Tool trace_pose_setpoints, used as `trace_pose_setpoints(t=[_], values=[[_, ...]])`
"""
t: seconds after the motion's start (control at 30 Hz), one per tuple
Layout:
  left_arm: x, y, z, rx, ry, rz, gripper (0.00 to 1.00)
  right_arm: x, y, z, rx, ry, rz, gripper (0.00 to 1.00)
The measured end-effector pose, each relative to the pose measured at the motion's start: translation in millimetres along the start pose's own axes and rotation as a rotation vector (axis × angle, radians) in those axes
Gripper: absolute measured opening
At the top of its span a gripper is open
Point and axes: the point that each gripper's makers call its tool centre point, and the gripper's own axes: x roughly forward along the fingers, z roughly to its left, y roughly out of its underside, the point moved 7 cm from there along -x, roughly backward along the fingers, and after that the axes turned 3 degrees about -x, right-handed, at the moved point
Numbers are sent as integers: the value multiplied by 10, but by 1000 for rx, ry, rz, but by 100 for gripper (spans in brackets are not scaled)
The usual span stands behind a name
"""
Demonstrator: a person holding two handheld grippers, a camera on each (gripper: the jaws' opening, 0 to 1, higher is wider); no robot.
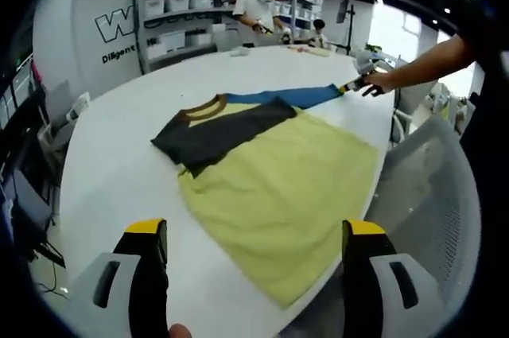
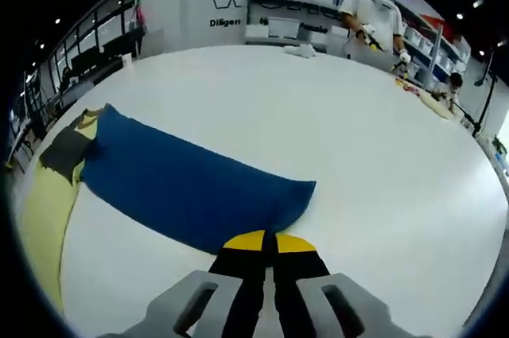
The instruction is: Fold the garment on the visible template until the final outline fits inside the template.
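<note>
Two people stand at the far edge of the white table [image 1: 111, 171]; one [image 2: 372, 16] in a white top handles something there, a second [image 2: 453, 83] sits lower beside shelves of white bins [image 1: 179, 16]. A grey mesh chair [image 1: 433, 195] presses against the table's near rim, just beside the garment's yellow body. No template outline can be made out on the tabletop.

The garment [image 1: 278, 179] lies flat on the table, a soft knit in colour blocks: pale yellow body, charcoal sleeve [image 1: 219, 135] folded across the chest, brown neckband, and a blue sleeve [image 2: 183, 183] stretched out straight toward the table's edge.

The right gripper [image 2: 269, 246] is clamped on the blue sleeve's end, its yellow-tipped black jaws pressed together with cloth bunched at them; a bare arm [image 1: 421, 64] reaches to it. The left gripper [image 1: 258, 254] hangs above the garment's near hem, jaws spread wide, holding nothing.
</note>
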Motion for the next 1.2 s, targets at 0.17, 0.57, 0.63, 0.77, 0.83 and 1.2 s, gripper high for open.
trace_pose_setpoints(t=[0.17, 0.57, 0.63, 0.77, 0.83, 1.2], values=[[-1, 7, 8, 0, -3, -3, 86, -62, -179, 78, -10, -42, -60, 0], [13, -33, 18, 10, 9, -55, 86, -319, -687, 304, 8, -106, -176, 0], [16, -27, 24, 14, 16, -63, 86, -375, -782, 370, 7, -116, -191, 0], [23, -5, 45, 14, 35, -83, 86, -551, -1023, 550, 12, -135, -242, 0], [35, 14, 53, 20, 39, -85, 86, -637, -1130, 642, 3, -139, -252, 0], [88, 59, 74, 45, 93, -107, 86, -980, -1622, 1006, -55, -167, -300, 0]])
